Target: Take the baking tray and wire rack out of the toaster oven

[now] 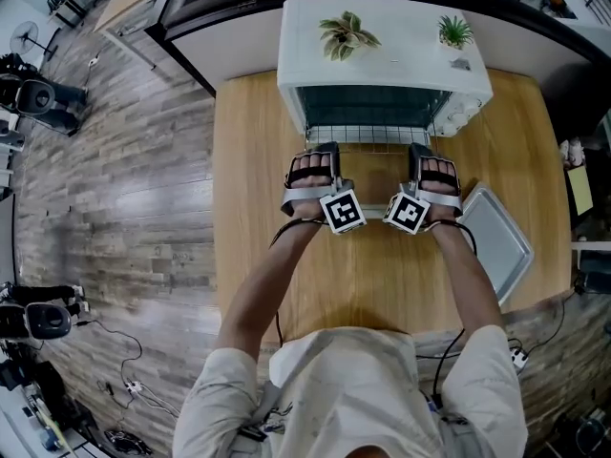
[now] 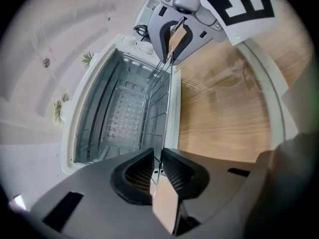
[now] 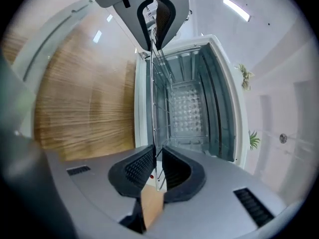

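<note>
The white toaster oven [image 1: 382, 46] stands open at the back of the wooden table. Its wire rack [image 1: 368, 136] sticks partly out of the front. My left gripper [image 1: 323, 151] is shut on the rack's front bar near the left end, my right gripper [image 1: 422, 151] on the same bar near the right end. In the left gripper view the black pads [image 2: 135, 173] pinch the thin wire rack [image 2: 162, 98], with the oven cavity [image 2: 117, 116] behind. The right gripper view shows the same pinch on the rack [image 3: 158, 103]. The grey baking tray [image 1: 498, 241] lies on the table to the right.
Two small potted plants [image 1: 348, 34] sit on the oven's top. The table [image 1: 372, 275] ends near the person's body. Wooden floor lies to the left, with equipment and cables along its edge. A dark counter runs behind the oven.
</note>
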`<control>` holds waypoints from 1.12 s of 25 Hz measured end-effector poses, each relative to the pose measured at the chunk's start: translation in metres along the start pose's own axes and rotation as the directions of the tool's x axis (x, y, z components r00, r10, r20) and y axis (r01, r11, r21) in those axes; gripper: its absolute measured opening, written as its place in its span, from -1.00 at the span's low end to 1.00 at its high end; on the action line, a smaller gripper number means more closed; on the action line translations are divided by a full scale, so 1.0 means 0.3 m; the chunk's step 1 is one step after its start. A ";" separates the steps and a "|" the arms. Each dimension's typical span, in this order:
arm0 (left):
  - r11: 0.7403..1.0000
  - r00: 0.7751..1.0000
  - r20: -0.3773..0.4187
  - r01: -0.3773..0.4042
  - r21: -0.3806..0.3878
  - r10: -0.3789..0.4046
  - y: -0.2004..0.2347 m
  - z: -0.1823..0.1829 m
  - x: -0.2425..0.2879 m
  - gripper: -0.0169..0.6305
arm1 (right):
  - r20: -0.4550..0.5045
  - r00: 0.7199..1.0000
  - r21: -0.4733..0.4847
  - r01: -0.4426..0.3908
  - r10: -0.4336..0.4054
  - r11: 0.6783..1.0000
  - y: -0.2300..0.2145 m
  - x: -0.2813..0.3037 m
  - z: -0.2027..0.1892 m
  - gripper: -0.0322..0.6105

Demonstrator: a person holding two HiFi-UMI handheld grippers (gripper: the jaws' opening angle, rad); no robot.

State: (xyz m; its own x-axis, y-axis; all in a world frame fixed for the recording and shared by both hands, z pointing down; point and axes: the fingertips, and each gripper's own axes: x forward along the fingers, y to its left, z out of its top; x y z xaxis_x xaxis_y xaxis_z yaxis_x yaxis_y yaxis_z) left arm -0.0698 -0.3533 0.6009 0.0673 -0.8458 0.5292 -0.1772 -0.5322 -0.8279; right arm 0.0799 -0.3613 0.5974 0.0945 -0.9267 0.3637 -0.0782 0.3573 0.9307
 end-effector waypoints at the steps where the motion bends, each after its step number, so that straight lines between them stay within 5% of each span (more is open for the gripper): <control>1: 1.000 1.000 0.002 -0.017 0.010 0.017 0.003 -0.001 -0.013 -0.75 | -0.003 1.000 -0.002 -0.001 0.001 1.000 0.002 -0.015 -0.002 -0.71; 5: 1.000 1.000 0.016 0.007 -0.005 -0.007 -0.014 0.004 -0.077 -0.75 | -0.011 1.000 0.013 -0.019 0.020 1.000 0.019 -0.072 -0.004 -0.72; 9: 0.997 0.999 -0.006 -0.041 0.061 0.041 -0.015 -0.012 -0.108 -0.76 | -0.013 1.000 0.024 -0.013 0.014 1.000 0.022 -0.121 -0.006 -0.73; 14: 1.000 0.999 0.034 0.007 0.013 -0.007 -0.048 -0.006 -0.174 -0.78 | -0.008 0.999 0.030 0.034 -0.034 0.999 0.011 -0.176 0.001 -0.75; 18: 0.996 0.996 0.045 -0.079 0.052 0.076 -0.003 -0.008 -0.227 -0.83 | 0.006 0.995 0.007 0.101 -0.101 0.995 -0.043 -0.235 -0.009 -0.82; 28: 0.996 0.993 0.093 -0.080 0.040 0.076 0.019 -0.004 -0.383 -0.84 | 0.003 0.992 0.020 0.125 -0.125 0.992 -0.092 -0.390 -0.002 -0.82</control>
State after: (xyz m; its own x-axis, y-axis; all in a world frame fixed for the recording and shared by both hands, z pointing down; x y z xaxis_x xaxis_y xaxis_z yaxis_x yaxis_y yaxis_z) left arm -0.0798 -0.2590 0.5355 0.1447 -0.8837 0.4452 -0.1423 -0.4638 -0.8744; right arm 0.0716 -0.2627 0.5292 0.1008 -0.9645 0.2442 -0.0852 0.2362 0.9680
